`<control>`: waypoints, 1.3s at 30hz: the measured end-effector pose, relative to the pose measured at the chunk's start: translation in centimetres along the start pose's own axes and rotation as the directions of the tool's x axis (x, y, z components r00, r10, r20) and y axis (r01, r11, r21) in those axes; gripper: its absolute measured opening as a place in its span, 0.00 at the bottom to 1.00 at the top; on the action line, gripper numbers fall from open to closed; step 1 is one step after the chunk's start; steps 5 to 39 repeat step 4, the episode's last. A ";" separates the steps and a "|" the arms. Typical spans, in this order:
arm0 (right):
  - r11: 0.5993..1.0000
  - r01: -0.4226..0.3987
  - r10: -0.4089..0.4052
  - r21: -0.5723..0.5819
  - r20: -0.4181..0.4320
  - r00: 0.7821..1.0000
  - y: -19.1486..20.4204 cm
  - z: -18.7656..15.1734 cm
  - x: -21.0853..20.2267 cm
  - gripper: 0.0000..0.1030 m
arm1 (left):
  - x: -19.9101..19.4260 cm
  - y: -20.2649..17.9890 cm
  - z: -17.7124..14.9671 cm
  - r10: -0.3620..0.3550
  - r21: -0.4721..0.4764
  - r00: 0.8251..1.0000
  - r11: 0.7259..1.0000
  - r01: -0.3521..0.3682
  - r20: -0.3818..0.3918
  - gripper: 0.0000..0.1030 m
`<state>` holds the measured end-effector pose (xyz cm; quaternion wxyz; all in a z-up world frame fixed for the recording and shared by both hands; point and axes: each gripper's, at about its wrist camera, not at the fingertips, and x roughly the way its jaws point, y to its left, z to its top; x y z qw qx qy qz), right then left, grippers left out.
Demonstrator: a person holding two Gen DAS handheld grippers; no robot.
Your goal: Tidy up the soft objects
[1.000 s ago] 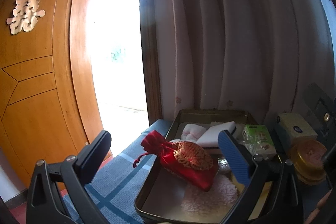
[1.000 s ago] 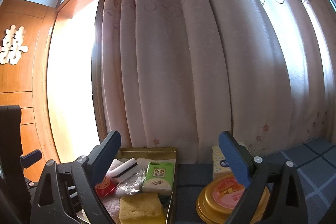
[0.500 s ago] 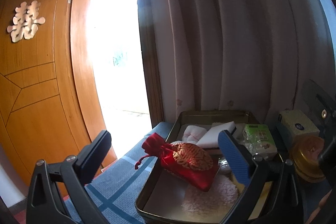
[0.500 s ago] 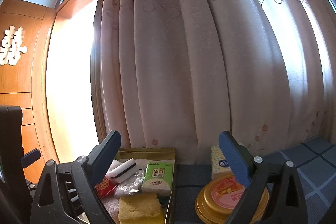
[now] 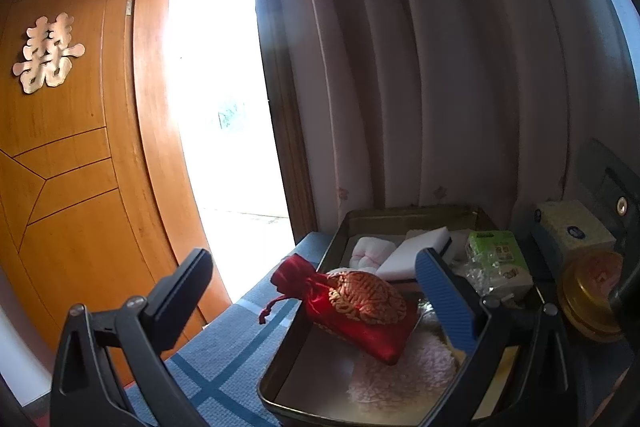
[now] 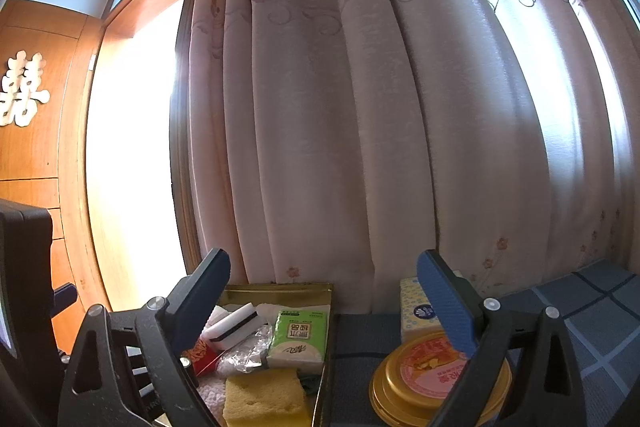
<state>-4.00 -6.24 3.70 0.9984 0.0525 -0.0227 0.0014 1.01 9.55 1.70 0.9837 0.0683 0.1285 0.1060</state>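
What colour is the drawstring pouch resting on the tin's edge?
Red, with gold embroidery, on the drawstring pouch; clearest in the left wrist view.

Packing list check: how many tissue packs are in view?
2. A green tissue pack lies inside the metal tray; a yellow tissue pack sits outside it, behind the gold tin. More may be hidden.

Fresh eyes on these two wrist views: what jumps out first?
The red drawstring pouch with gold embroidery, lying over the near-left rim of the metal tray, grabs attention first. Next, the tray's jumble: a yellow sponge and green tissue pack. Behind hangs a floral curtain beside a glaring doorway.
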 end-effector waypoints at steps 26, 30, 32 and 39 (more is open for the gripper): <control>1.000 0.005 -0.005 0.002 0.000 1.000 -0.1 0.0 0.0 0.93 | -0.1 0.0 -0.1 0.008 0.000 1.000 1.000 -0.008 0.004 1.00; 1.000 0.005 -0.005 0.002 0.000 1.000 -0.1 0.0 0.0 0.93 | -0.1 0.0 -0.1 0.008 0.000 1.000 1.000 -0.008 0.004 1.00; 1.000 0.005 -0.005 0.002 0.000 1.000 -0.1 0.0 0.0 0.93 | -0.1 0.0 -0.1 0.008 0.000 1.000 1.000 -0.008 0.004 1.00; 1.000 0.005 -0.005 0.002 0.000 1.000 -0.1 0.0 0.0 0.93 | -0.1 0.0 -0.1 0.008 0.000 1.000 1.000 -0.008 0.004 1.00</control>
